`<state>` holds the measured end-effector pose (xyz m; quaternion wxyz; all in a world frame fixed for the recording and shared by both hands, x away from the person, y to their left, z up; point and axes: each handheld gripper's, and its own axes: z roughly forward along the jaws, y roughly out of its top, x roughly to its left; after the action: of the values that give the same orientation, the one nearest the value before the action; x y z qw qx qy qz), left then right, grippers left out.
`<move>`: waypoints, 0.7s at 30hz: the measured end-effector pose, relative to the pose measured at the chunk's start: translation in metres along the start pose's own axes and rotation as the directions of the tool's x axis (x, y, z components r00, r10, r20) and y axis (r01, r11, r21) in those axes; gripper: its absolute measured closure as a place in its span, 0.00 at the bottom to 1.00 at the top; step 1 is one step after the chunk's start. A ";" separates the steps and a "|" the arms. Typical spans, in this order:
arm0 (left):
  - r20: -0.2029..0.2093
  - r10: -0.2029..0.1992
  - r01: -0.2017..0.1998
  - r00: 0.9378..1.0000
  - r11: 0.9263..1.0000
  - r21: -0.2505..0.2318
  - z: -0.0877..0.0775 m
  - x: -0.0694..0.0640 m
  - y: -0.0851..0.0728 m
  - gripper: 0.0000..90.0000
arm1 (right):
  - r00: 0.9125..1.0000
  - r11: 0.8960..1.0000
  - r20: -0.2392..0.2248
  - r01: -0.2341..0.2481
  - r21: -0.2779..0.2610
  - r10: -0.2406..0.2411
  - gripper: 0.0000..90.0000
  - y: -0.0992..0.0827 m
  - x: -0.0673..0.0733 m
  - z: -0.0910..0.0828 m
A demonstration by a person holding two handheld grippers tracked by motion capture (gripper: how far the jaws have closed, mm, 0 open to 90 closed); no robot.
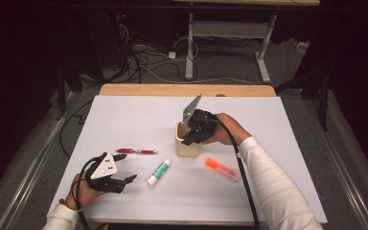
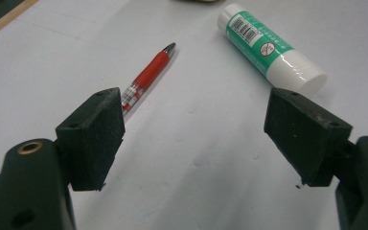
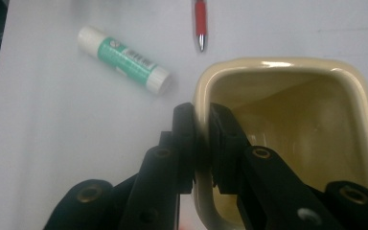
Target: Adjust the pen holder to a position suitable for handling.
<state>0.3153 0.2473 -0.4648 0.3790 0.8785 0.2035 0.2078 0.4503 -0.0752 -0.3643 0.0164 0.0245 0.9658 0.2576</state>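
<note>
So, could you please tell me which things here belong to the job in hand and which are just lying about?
In the job:
- cream square plastic cup, its wall between the right gripper jaws
- left gripper, open over the white table

Lying about:
- red pen
- green-and-white glue stick
- orange highlighter

Lab or workshop: dark room, cables [image 1: 143,62] tangled on floor, height-adjustable desk frame [image 1: 230,33] behind table [image 1: 124,115].

On the table [image 1: 124,110], the cup [image 1: 188,143] stands near the middle, with the right gripper [image 1: 191,136] at its rim. The pen [image 1: 136,151] lies left of it, the glue stick [image 1: 158,173] before it, the marker [image 1: 222,169] seemingly right-front. The left gripper [image 1: 124,167] rests near the front-left edge.
</note>
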 end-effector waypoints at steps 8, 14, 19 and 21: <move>0.007 -0.009 0.009 1.000 1.000 -0.004 0.001 0.001 0.000 0.23 | 0.982 0.983 0.182 -0.013 -0.181 0.047 0.61 -0.010 0.017 -0.033; -0.001 -0.018 0.018 1.000 1.000 -0.009 0.000 0.004 -0.002 0.23 | 0.929 0.953 0.344 -0.027 -0.301 0.135 0.50 -0.033 0.036 -0.048; -0.005 -0.012 0.012 1.000 1.000 -0.003 0.000 0.003 -0.001 0.23 | 0.865 0.912 0.442 -0.042 -0.409 0.238 0.40 -0.062 0.055 -0.055; -0.008 -0.009 0.009 1.000 1.000 0.002 0.000 0.002 -0.001 0.23 | 0.836 0.899 0.482 -0.031 -0.438 0.263 0.38 -0.074 0.064 -0.057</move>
<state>0.3166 0.2487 -0.4652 0.3782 0.8772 0.2091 0.2094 0.3809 -0.1638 -0.3531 0.2664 0.1664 0.8417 0.4391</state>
